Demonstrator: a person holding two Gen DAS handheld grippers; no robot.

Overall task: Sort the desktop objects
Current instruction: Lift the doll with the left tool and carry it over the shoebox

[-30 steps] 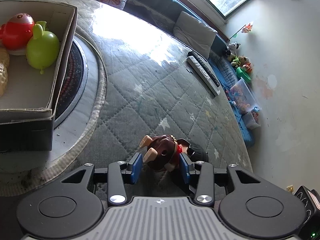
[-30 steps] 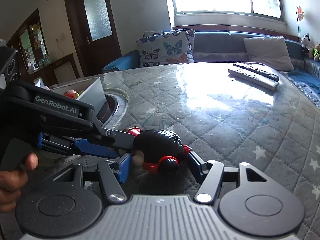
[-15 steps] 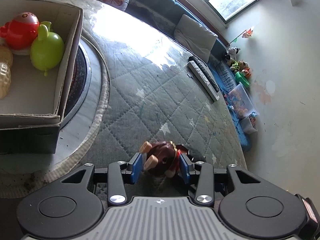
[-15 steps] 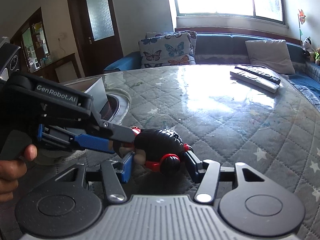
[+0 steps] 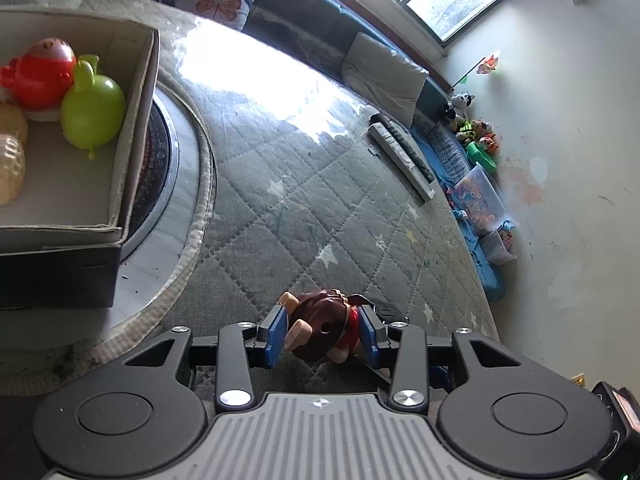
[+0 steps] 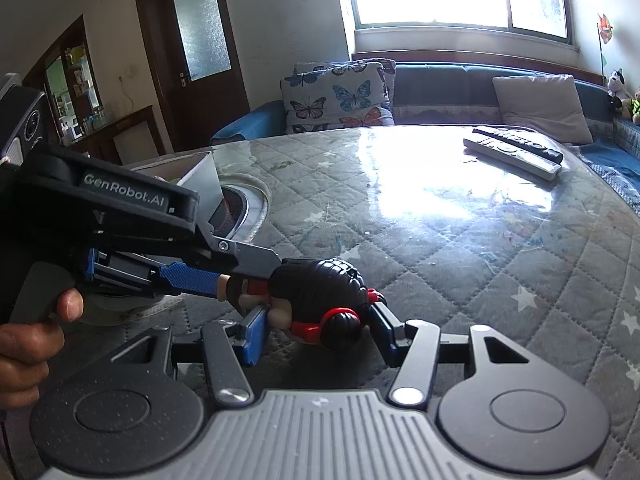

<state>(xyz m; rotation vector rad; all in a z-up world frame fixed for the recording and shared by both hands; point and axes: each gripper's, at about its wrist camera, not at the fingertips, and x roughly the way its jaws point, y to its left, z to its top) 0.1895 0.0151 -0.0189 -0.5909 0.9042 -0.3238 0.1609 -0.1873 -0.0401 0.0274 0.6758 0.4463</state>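
Three toys already lie in the box [image 5: 132,128]; our left gripper [image 5: 322,334] clamps the brown toy [image 5: 320,330], our right gripper [image 6: 316,330] the black toy [image 6: 320,288], both unsorted.

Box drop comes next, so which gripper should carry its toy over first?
Probably left. The left gripper, jaws just closing on the brown toy, sits nearest the cardboard box. The right gripper, also just closing around the black toy, has the left one between it and the box.
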